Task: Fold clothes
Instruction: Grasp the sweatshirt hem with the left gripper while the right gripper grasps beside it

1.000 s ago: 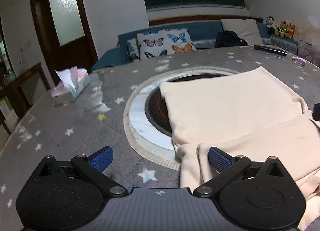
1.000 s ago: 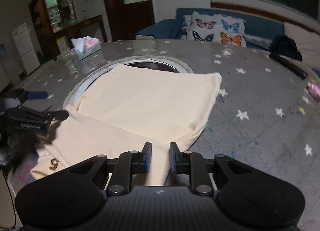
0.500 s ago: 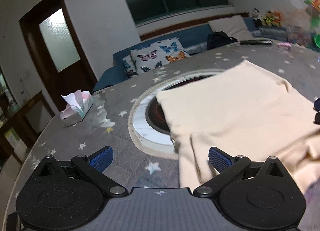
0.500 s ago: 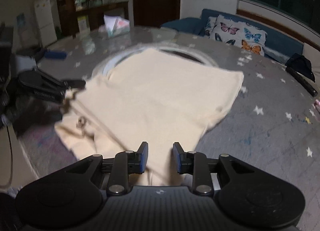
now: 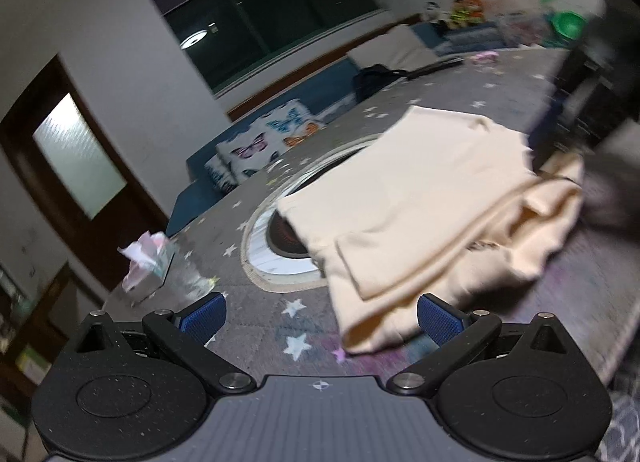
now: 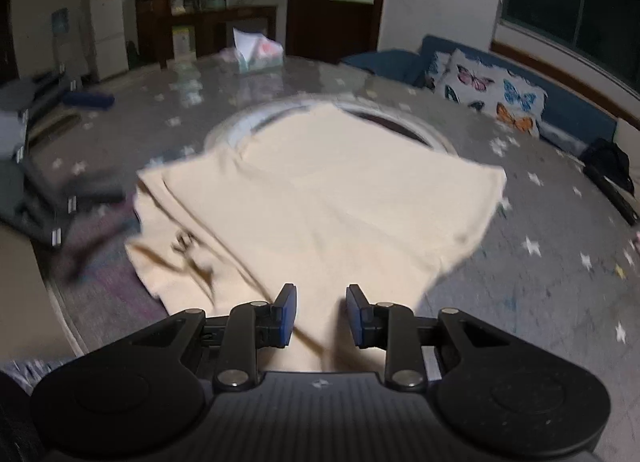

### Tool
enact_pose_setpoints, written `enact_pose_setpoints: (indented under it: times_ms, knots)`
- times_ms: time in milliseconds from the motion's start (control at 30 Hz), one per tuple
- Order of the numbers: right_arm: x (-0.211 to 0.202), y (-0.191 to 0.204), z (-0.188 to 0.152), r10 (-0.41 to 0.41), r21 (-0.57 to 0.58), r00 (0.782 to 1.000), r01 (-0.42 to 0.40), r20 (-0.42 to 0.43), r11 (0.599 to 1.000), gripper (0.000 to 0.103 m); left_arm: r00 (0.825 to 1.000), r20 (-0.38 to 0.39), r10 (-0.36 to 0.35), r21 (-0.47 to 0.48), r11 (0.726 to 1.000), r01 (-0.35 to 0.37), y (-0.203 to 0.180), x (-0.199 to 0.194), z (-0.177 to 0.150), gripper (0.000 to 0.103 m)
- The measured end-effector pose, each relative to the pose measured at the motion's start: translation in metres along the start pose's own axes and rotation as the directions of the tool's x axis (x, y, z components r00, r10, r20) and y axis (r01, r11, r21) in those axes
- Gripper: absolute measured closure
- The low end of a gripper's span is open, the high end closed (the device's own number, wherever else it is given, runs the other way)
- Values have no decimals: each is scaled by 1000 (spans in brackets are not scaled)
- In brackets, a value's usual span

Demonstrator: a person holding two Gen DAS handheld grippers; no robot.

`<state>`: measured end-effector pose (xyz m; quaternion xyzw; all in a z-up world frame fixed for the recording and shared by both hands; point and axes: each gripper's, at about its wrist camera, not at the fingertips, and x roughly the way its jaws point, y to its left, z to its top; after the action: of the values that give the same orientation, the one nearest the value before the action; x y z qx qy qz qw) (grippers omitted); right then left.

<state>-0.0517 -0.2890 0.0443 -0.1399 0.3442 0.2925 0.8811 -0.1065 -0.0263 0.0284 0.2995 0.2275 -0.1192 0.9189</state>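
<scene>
**Cream garment lay half-folded on star-print bench**

A cream-coloured cotton garment [image 6: 320, 202] lay spread across the middle of the round bench covered in grey star-print cloth [image 6: 560, 282], partly draped over the white-rimmed circular hotplate inset [image 5: 280, 258] at its centre. The edge nearest the cameras was doubled over in loose layers, with a dark printed mark [image 6: 184, 240] showing on the lower layer. The left gripper [image 5: 320, 314] hovered above the bench's near edge, its blue-padded fingers [image 5: 204, 312] spread wide and holding nothing, the garment's folded corner lying just ahead of the right-hand pad. The right gripper [image 6: 320, 310] hung over the garment's near edge, its fingers [image 6: 286, 312] a narrow gap apart with cream cloth visible between them; whether they touched it could not be told. A tissue box [image 6: 256, 50] stood near the bench's far edge.
</scene>
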Motion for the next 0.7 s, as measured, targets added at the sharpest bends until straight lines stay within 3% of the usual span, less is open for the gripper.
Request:
enact_pose_setpoints:
  times_ms: [200,300,467,633,700]
  knots:
    - [22,15,10,59,-27,998,-59,-14,998,76,995,57,-78,126,990,71,-28,2,0,1]
    - [13,10,10,60,-15,998,-60,-9,998,76,987,82,-136,170,978,120,-38,5,1,11]
    - [-2,1,7,45,2,999,-45,-10,999,74,967,107,-232,204,957,207,-47,15,4,39]
    - [-17,-3,-8,8,-37,999,-9,-33,999,65,947,111,-303,158,946,284,-39,27,13,83]
    - [-14,1,-9,7,-70,1000,-9,-29,998,53,940,119,-321,122,944,307,-31,31,20,88]
